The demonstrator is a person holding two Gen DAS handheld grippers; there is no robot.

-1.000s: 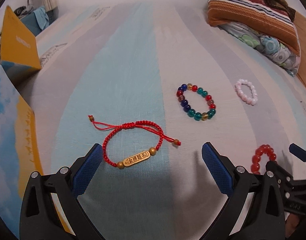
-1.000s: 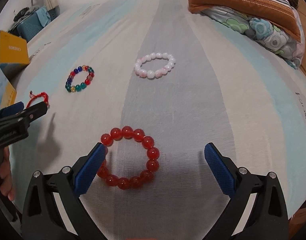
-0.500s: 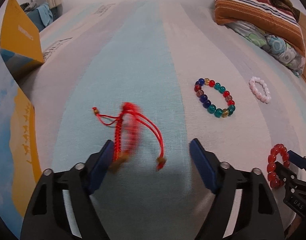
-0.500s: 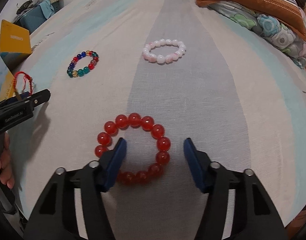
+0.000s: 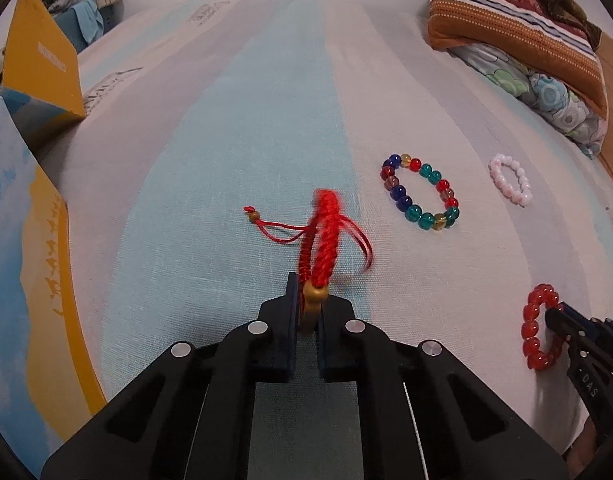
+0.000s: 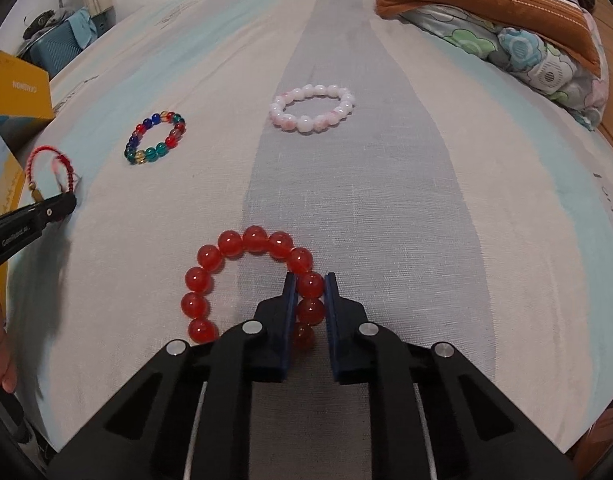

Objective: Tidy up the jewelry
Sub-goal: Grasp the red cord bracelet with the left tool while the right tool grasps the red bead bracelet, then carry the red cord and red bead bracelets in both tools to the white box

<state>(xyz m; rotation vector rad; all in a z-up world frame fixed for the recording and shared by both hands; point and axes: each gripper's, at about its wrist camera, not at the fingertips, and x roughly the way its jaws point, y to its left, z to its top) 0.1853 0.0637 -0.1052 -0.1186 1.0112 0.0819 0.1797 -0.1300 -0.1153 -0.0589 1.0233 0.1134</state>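
Left wrist: my left gripper [image 5: 306, 312], jaws just closed, is clamped on the red cord bracelet [image 5: 324, 236] at its gold charm, centre frame; multicolour bead bracelet [image 5: 420, 192] at 2 o'clock.

Right wrist: my right gripper [image 6: 310, 300], jaws just closed, pinches the red bead bracelet [image 6: 246, 276]; pink bead bracelet [image 6: 312, 108] at 12 on the striped bedsheet [image 6: 386, 200].

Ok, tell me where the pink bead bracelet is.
The pink bead bracelet lies on the striped bedsheet, beyond the red bead bracelet, right of the multicolour one.
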